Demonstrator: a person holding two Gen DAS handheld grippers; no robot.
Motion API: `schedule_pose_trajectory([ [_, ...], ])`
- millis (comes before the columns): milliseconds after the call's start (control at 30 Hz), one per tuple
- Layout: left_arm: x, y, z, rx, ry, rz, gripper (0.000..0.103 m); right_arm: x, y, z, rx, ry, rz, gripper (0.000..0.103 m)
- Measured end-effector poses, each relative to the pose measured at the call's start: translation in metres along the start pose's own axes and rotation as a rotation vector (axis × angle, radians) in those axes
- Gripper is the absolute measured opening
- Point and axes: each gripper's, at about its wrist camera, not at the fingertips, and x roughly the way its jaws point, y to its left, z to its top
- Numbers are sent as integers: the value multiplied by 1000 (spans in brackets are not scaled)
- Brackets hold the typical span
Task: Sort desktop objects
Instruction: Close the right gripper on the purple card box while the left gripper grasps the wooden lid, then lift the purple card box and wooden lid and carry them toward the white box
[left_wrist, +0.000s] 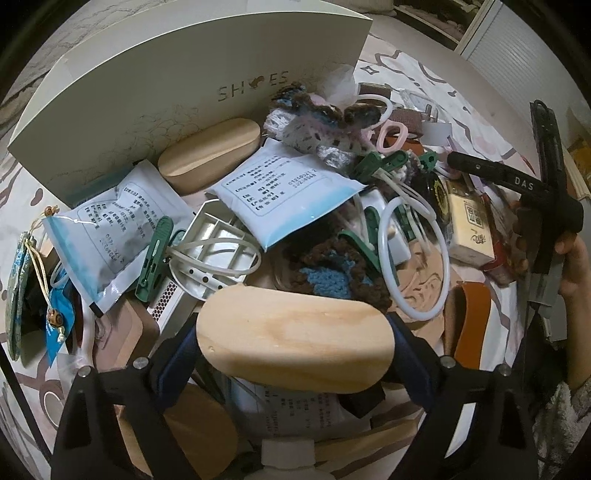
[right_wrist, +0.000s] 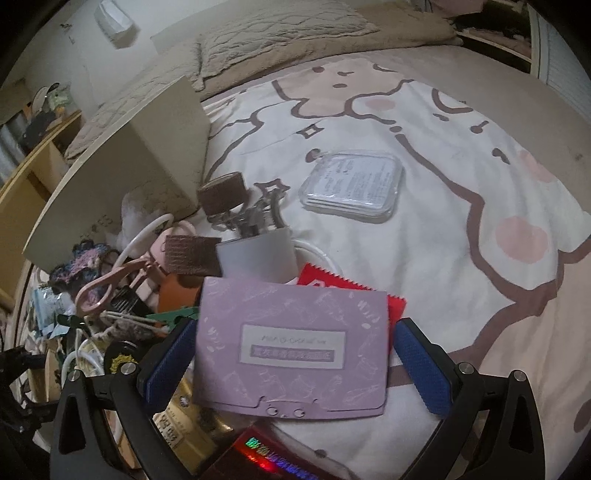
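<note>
Left gripper (left_wrist: 295, 332) clamps a wooden block (left_wrist: 295, 338) above the clutter beside the shoe box (left_wrist: 184, 92). Right gripper (right_wrist: 295, 365), jaws spread, straddles a purple card (right_wrist: 291, 350) on the bedsheet (right_wrist: 461, 221).

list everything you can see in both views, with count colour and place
wooden block: 1, pale wood, between left tongs' pads
second wooden block: 1, pale, against shoe box
shoe box: 1, cream, upright behind pile
sachets: 2 plainly seen, white-blue, pile centre
clothes pegs: several, green, scattered
purple card packet: 1, lilac, between right tongs' pads
clear case: 1, transparent, alone on bedsheet
bedsheet: 1, white-pink cartoon print
left tongs: shut on block
right tongs: open around packet
</note>
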Motion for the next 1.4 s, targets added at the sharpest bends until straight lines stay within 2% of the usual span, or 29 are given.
schedule_pose_trajectory([
  [333,0,-3,0,4,-9,20,94,4,-1,-1,-9,26,6,103],
  [500,0,-5,1,7,-12,32,94,5,4,-5,-45,41,-39,103],
  [633,0,-7,0,-1,-18,39,94,3,4,-5,-37,37,-38,100],
  [1033,-6,-5,-4,-39,-39,64,94,-14,5,-5,-52,-1,-40,100],
  [1400,-28,4,-7,-99,-135,63,94,-34,13,-3,-50,-37,-13,100],
])
